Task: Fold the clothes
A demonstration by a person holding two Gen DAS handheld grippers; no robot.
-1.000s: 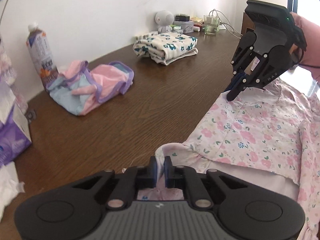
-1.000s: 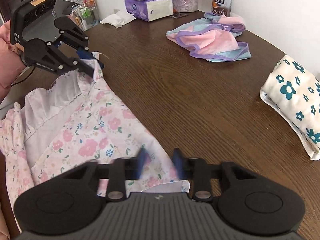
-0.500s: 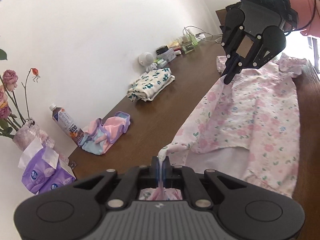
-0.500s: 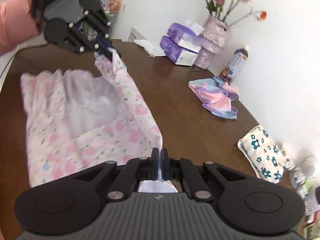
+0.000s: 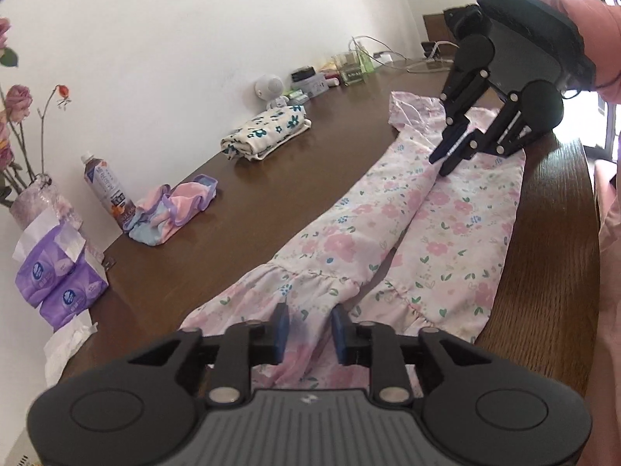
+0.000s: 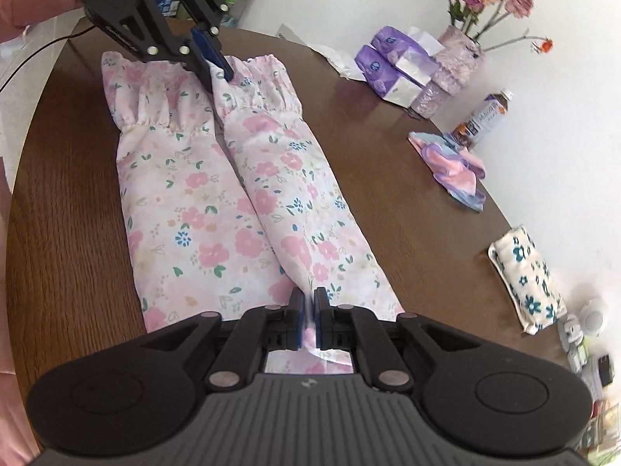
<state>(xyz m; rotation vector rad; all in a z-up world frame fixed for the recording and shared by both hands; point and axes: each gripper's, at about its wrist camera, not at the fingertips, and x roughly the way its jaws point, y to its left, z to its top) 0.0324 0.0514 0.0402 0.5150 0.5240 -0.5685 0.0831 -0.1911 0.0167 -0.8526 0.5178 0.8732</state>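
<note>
A pink floral garment [image 5: 458,233] [image 6: 217,209] lies lengthwise on the dark wooden table [image 5: 291,194], its far half folded over to a seam down the middle. At the ruffled hem, my left gripper [image 5: 306,326] [image 6: 219,68] has its jaws opening; cloth lies between the parted pads, which do not press it. At the other end, my right gripper [image 6: 308,310] [image 5: 446,159] still pinches the folded edge. Its jaws are only just starting to open, with the cloth between the pads.
A folded cream cloth with blue flowers [image 5: 268,138] [image 6: 524,283] and a crumpled pink, blue and purple cloth [image 5: 174,209] [image 6: 454,167] lie by the wall. A bottle [image 5: 106,186], purple tissue packs [image 5: 58,283] and a flower vase [image 6: 446,73] stand there too. Bare wood separates them from the garment.
Both grippers lifted the garment's far edge and carried it over onto the near half, then set it down. The left jaws have parted since.
</note>
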